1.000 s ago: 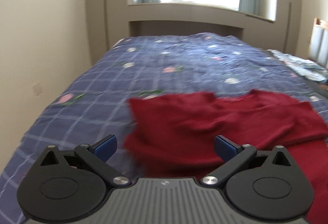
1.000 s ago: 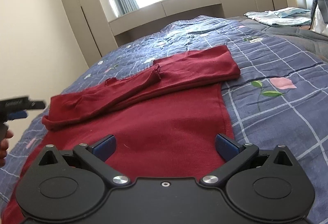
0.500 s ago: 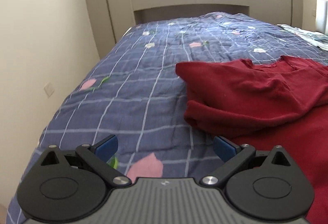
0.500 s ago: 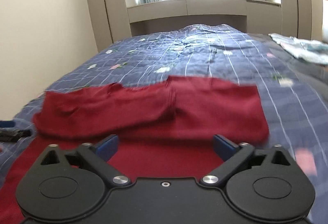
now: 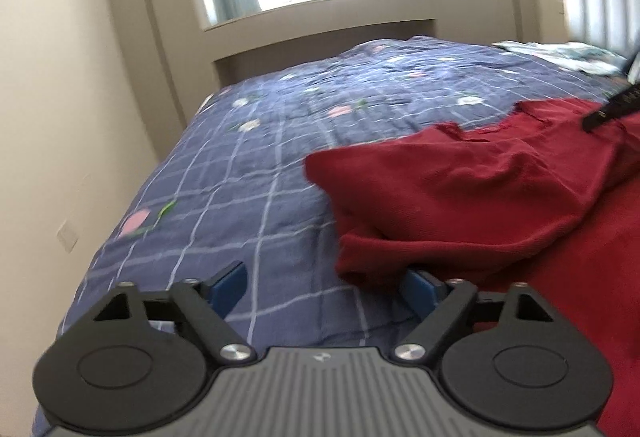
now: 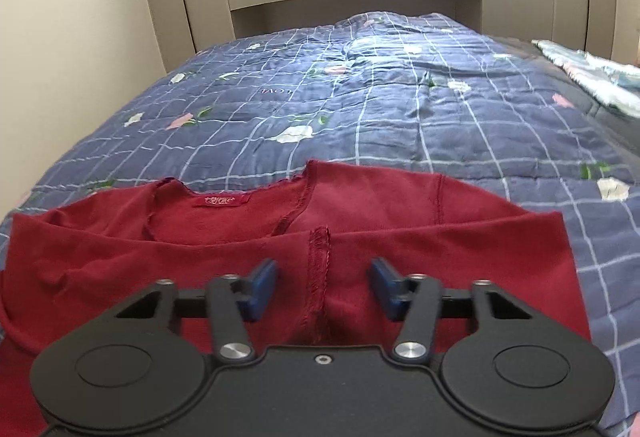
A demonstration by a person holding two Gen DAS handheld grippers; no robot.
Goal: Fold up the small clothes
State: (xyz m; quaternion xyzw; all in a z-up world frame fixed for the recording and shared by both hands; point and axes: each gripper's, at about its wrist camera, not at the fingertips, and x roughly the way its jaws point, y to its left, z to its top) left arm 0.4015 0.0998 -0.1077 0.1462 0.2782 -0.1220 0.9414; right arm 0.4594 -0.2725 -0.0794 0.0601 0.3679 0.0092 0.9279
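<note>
Both grippers closing: left gripper (image 5: 324,283) unclenched at the red top's (image 5: 480,197) lower-right edge, right gripper (image 6: 324,287) unclenched, straddling its seam.

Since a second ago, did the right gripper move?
Yes. The right gripper has slid sideways along the red top toward its neckline label, judged against the blue floral quilt, with its jaws closing.

The left gripper (image 5: 322,283) has a ribbed grey housing bearing a small pale logo, flanked by two round black discs, with black linkage arms pinned by silver screws and blue finger pads (image 5: 228,283). The right gripper (image 6: 324,287) looks the same but its housing is plain black with a central screw, and its pads (image 6: 262,289) are blue.
</note>
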